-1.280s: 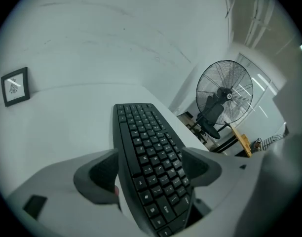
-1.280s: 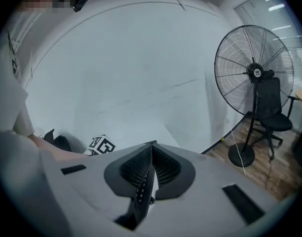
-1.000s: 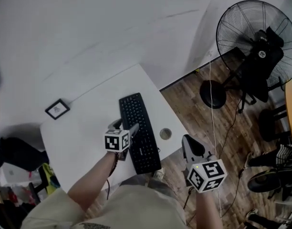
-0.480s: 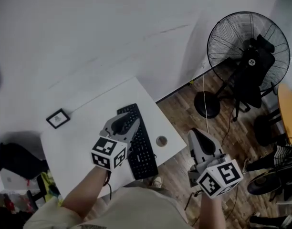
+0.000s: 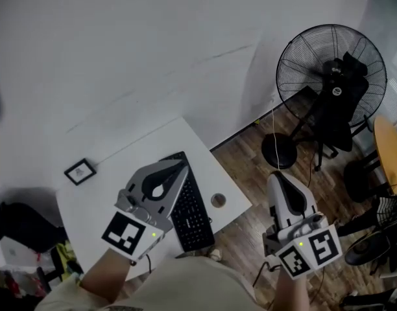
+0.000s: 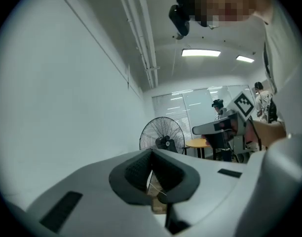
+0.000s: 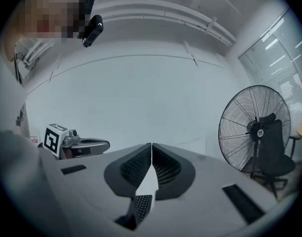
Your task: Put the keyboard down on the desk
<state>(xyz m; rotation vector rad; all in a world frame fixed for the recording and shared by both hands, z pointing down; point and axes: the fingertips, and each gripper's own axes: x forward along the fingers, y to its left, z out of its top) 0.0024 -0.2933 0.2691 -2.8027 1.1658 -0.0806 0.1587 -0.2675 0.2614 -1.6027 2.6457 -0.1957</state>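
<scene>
Grey left gripper (image 5: pixel 183 166), right gripper (image 5: pixel 276 176), black-white marker cubes (image 5: pixel 128 234), beige shirt (image 5: pixel 185 285)

In the head view the left tongs (image 5: pixel 183 166) cover the left half of the keyboard (image 5: pixel 195 212), the person's torso (image 5: pixel 185 284) hides the near edge of the desk (image 5: pixel 98 199), the small frame (image 5: pixel 80 171) and round thing (image 5: pixel 218 200) are too small to identify, and the right edge cuts off an orange table (image 5: pixel 388 154).

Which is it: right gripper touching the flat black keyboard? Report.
Apart. Head view: right gripper hangs over wooden floor, well clear of the keyboard.
</scene>
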